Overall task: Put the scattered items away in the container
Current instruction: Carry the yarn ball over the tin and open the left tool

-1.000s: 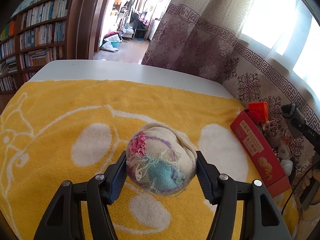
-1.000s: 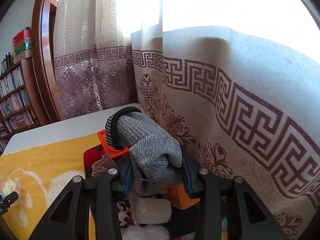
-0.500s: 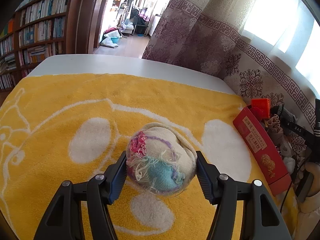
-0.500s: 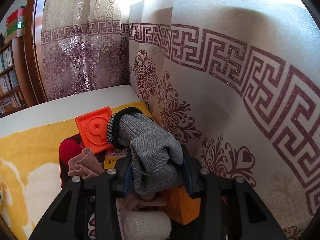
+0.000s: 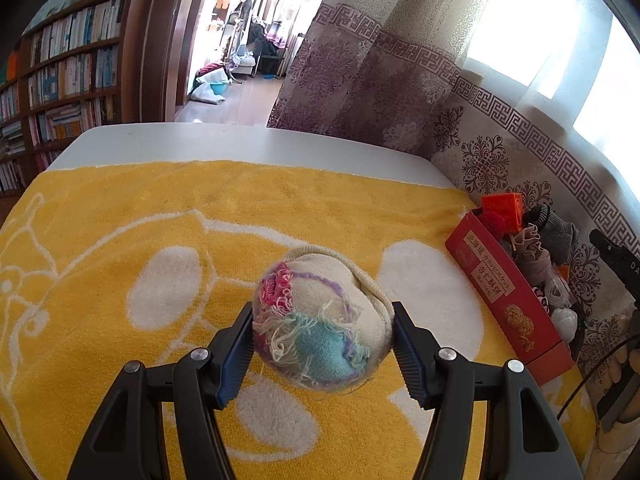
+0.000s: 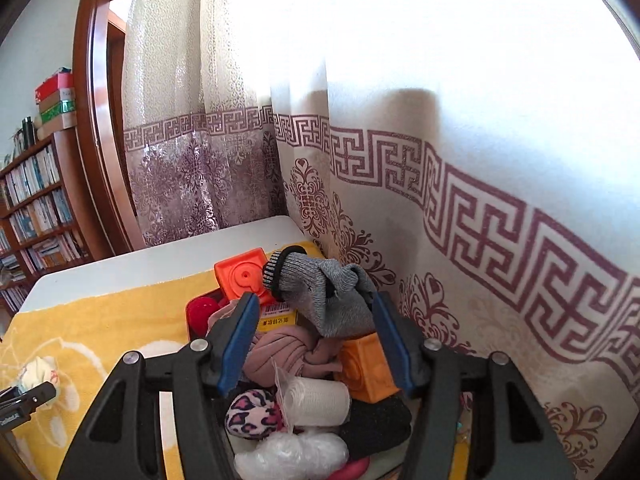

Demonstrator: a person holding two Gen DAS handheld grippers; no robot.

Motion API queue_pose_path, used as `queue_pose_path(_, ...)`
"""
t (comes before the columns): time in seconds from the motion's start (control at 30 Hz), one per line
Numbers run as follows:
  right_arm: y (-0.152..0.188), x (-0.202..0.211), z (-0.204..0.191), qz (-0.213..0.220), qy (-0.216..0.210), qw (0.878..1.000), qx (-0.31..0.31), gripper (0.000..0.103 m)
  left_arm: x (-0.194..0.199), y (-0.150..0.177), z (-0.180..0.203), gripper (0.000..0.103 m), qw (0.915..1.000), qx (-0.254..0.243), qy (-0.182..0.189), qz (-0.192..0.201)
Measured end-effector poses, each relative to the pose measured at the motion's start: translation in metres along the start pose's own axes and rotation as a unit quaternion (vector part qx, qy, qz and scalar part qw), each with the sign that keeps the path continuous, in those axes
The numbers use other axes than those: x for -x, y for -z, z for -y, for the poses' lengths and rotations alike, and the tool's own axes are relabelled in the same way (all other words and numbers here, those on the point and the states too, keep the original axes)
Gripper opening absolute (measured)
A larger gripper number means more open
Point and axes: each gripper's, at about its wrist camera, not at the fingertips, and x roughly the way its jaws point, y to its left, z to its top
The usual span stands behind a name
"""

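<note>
- Between the fingers of the left gripper (image 5: 322,346): one balled sock (image 5: 322,318), cream terry knit with frayed pink, teal and purple threads, round in shape; both ribbed blue pads press its sides, and it is held above the yellow towel (image 5: 120,216).
- At the right edge of the towel: one red cardboard container (image 5: 508,294), long and rectangular, printed with gold characters, heaped full.
- On top of the heap: one grey knit sock (image 6: 324,300) with a black ribbed cuff, lying loose between the fingers of the right gripper (image 6: 316,342); these are opening and neither pad touches it.
- Beneath it: two orange plastic blocks (image 6: 366,372), a mauve fabric knot, one white roll, one leopard-print ball; lower items are hidden.
- Under the towel: one white tabletop (image 5: 240,142), beside patterned curtains (image 6: 460,208).
</note>
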Motion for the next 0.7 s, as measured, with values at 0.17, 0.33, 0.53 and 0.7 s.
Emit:
queue_pose_path(0.17, 0.019, 0.030, 0.009, 0.040, 0.006, 0.999, -0.019, 0.068, 0.003, -0.002, 0.024, 0.065, 0.9996, -0.023, 0.013, -0.006)
queue_pose_path(0.33, 0.041, 0.051, 0.018, 0.072, 0.027, 0.996, -0.034, 0.069, 0.004, -0.008, 0.063, 0.065, 0.9979, -0.055, 0.033, -0.008)
queue_pose_path(0.53, 0.056, 0.072, 0.023, 0.127, 0.049, 0.990, -0.037, 0.076, -0.002, -0.017, 0.123, 0.065, 0.9925, -0.096, 0.074, -0.014)
queue_pose_path(0.7, 0.058, 0.084, 0.033, 0.161, 0.057, 0.983, -0.062, 0.076, -0.013, -0.024, 0.172, 0.065, 0.9858, -0.129, 0.105, -0.016)
